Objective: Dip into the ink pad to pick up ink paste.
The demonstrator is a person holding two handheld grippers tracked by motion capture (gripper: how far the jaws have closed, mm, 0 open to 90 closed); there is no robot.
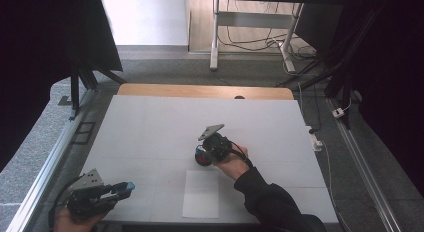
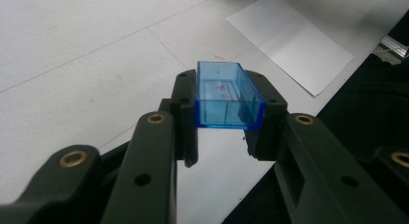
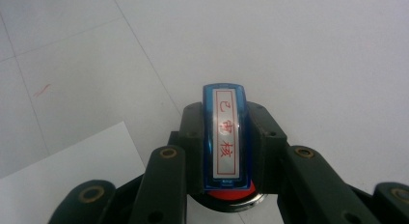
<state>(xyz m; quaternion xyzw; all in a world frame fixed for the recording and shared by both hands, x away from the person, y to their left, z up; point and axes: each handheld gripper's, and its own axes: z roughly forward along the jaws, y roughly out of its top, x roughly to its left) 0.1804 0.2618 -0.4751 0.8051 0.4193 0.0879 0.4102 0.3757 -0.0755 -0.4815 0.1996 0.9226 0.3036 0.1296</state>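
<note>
We hold a clear blue cap (image 2: pixel 229 96) clenched in our left claw (image 1: pixel 117 188) at the near left corner of the white counter (image 1: pixel 150 127). Our right claw (image 1: pixel 202 155) grips a blue stamp (image 3: pixel 225 137) mid-counter, beside a paper sheet (image 1: pixel 201 194) (grey floor beyond).

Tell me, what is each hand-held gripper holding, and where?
Left hand-held gripper: blue clear cap, clamped by its long sides. Right hand-held gripper: blue stamp, gripped by its sides.
</note>
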